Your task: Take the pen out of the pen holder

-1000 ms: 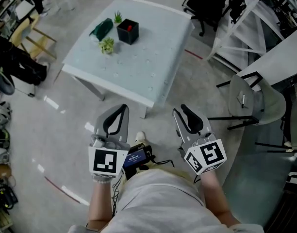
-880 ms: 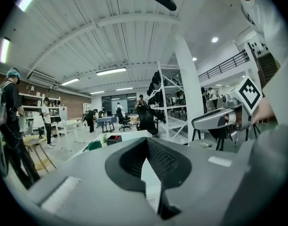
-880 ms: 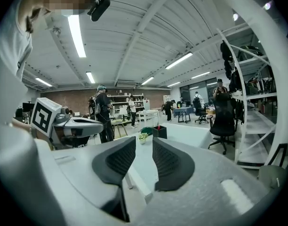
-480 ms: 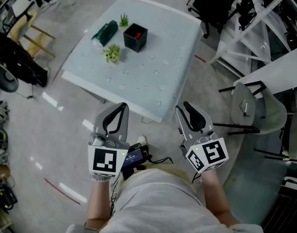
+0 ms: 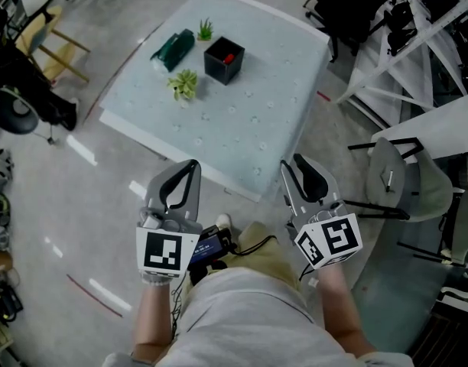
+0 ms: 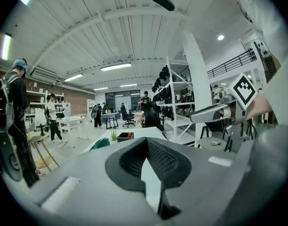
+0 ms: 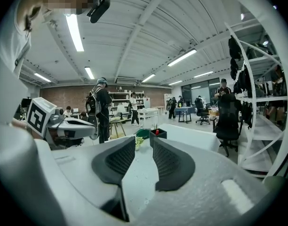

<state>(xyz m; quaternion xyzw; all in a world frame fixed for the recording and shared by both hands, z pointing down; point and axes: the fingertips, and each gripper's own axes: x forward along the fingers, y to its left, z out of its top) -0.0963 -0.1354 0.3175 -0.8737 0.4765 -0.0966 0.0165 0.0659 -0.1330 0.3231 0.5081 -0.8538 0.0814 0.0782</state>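
Observation:
A black square pen holder [image 5: 224, 60] stands at the far side of the pale table [image 5: 249, 128], with a red pen [image 5: 229, 56] sticking up inside it. Both grippers hover over the floor, short of the table's near edge and far from the holder. My left gripper [image 5: 193, 164] is shut, tips touching, with nothing in it. My right gripper [image 5: 291, 161] is open and its jaws are opening, with nothing between them. The holder [image 7: 158, 134] shows small past the right gripper's [image 7: 144, 140] jaws. It is also small beyond the left gripper [image 6: 146, 140], as pen holder [image 6: 125, 136].
On the table beside the holder are a small green plant [image 5: 184, 83], a second plant [image 5: 206, 30] and a dark green pouch [image 5: 173, 48]. A grey chair [image 5: 394, 174] and white racks [image 5: 417, 29] stand at the right. A wooden chair [image 5: 50, 44] and people stand at the left.
Both grippers have moved forward toward the table, so its near corner now lies closer to their tips in the head view. Neither gripper's grip has visibly changed.

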